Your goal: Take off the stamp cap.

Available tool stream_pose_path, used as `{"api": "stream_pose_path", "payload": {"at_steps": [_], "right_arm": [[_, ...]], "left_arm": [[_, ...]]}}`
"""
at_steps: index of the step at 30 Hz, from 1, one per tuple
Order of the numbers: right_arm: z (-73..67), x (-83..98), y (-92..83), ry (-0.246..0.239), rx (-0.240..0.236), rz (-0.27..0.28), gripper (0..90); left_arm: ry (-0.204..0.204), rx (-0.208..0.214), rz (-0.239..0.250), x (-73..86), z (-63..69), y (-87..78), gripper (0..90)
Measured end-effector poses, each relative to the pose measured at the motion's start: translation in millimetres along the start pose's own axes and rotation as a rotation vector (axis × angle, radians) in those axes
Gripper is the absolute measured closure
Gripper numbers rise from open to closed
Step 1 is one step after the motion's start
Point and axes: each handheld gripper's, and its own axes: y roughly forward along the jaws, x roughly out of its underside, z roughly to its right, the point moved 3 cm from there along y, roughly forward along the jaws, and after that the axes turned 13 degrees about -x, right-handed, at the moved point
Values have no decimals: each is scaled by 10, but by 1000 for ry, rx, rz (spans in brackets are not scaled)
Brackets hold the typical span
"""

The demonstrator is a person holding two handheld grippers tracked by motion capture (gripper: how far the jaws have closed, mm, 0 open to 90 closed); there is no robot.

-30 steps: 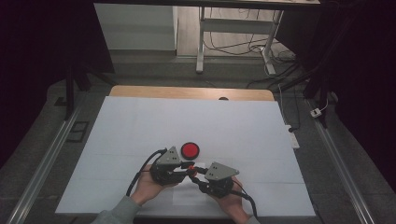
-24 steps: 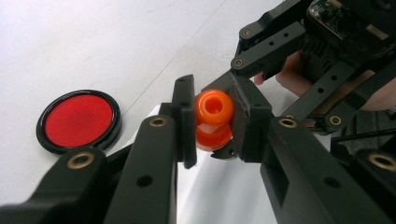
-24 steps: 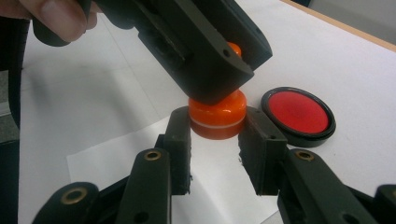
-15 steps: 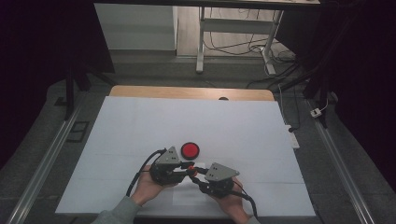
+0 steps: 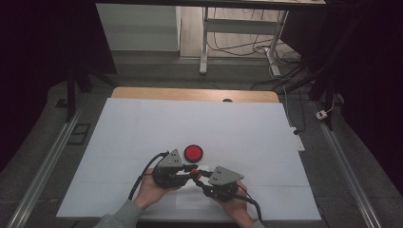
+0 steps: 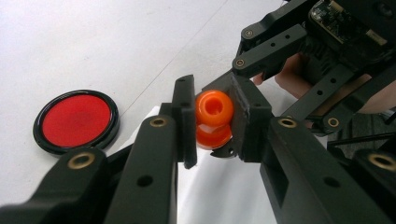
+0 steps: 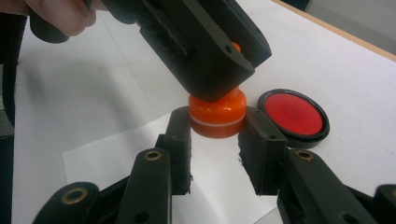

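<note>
A small orange piece [image 6: 213, 119], seemingly two stacked parts with a hole in the top one, sits clamped between both grippers above the near middle of the white table [image 5: 142, 128]. The left gripper [image 6: 213, 122] squeezes its upper part, pads tight on either side. The right gripper [image 7: 215, 140] holds the lower part, its pads pressed to the sides as far as the angle shows. A round red disc with a black rim [image 5: 193, 152] lies flat on the table just beyond the grippers. A sheet of paper [image 7: 140, 149] lies under them.
</note>
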Motion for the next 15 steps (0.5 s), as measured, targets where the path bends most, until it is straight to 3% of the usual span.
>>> {"api": "stream_pose_path", "payload": {"at_steps": [15], "right_arm": [[-1, 2, -1, -8, 2, 4, 645]], "left_arm": [[-2, -1, 2, 1, 3, -2, 732]]}}
